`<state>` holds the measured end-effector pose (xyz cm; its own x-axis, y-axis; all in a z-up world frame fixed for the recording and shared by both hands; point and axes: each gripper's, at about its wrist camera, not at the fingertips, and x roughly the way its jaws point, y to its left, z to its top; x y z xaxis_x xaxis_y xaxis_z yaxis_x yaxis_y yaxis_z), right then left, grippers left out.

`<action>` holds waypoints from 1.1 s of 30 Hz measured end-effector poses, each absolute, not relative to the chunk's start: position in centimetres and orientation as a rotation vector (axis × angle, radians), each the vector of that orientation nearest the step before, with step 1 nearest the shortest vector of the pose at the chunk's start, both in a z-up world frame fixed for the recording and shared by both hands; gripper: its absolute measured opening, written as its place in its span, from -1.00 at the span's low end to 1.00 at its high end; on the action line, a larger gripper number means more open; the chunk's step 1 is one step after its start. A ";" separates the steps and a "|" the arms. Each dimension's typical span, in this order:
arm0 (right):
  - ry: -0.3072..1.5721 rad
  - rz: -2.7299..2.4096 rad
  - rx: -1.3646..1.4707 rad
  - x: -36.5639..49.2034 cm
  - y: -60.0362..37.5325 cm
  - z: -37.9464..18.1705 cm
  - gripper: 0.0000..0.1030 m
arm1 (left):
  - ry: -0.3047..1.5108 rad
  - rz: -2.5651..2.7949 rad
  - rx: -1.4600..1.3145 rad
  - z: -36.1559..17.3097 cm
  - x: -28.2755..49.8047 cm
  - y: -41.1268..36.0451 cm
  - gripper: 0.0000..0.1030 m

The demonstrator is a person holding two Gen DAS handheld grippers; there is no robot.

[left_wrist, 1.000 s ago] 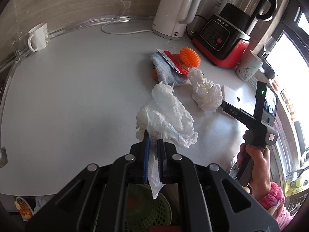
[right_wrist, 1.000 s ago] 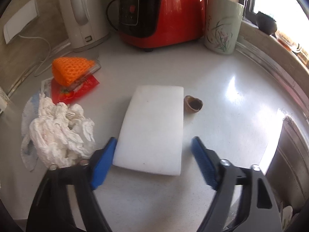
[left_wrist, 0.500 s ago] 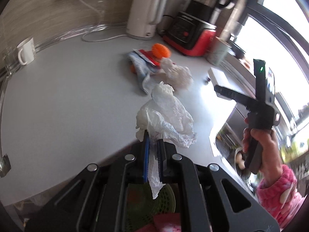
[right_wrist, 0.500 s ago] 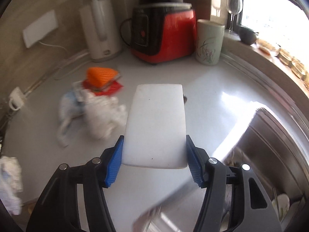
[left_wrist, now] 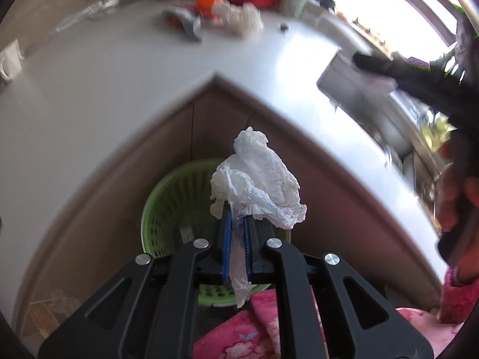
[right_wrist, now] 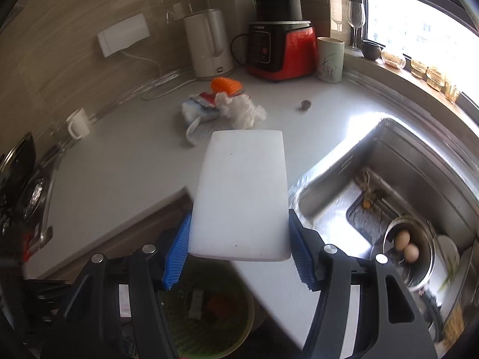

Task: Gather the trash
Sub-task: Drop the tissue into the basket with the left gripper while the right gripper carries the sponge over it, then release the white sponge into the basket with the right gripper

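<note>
My left gripper is shut on a crumpled white tissue and holds it in the air above a green slatted bin on the floor by the counter corner. My right gripper is shut on a flat white foam block, held off the counter over the same green bin. In the left wrist view the block and the right gripper show blurred at the right. A second tissue wad, a red wrapper, a blue-white packet and an orange knitted piece lie on the counter.
A white kettle, a red blender, a patterned cup and a wine glass stand at the back. A white mug stands left. A small brown shell lies near the steel sink, which holds a bowl of eggs.
Both grippers pulled back from the counter and now hang over the green bin. The right gripper closed on the foam block and lifted it. The left kept hold of the tissue.
</note>
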<state>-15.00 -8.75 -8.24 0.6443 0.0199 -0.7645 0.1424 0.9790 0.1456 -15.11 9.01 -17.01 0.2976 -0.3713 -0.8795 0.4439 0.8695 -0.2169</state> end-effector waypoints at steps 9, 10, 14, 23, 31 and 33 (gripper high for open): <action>0.864 -0.070 0.211 -17.6 -6.4 -7.9 0.19 | 1.241 -0.542 0.089 -20.6 -14.7 9.4 -0.47; 0.865 -0.068 0.210 -17.7 -6.2 -7.9 0.19 | 1.230 -0.540 0.087 -20.4 -14.7 9.5 -0.28; 0.869 -0.047 0.202 -17.9 -5.4 -8.1 0.19 | 1.183 -0.537 0.088 -19.1 -14.4 9.8 -0.16; 0.950 0.125 0.160 -18.7 -1.9 -11.4 0.19 | 1.061 -0.466 0.082 -14.4 -13.5 12.6 0.19; 1.062 0.205 0.103 -18.2 0.6 -15.3 0.66 | 0.977 -0.404 0.038 -11.1 -13.0 15.4 0.33; 1.071 0.212 0.098 -18.0 0.6 -15.5 0.68 | 0.966 -0.385 0.042 -10.7 -12.7 15.4 0.34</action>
<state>-18.02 0.58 -15.54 0.4613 0.2194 -0.8597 -0.1245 0.9754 0.1821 -12.69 15.42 -10.70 0.5062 -0.3009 -0.8083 0.3375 0.9315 -0.1354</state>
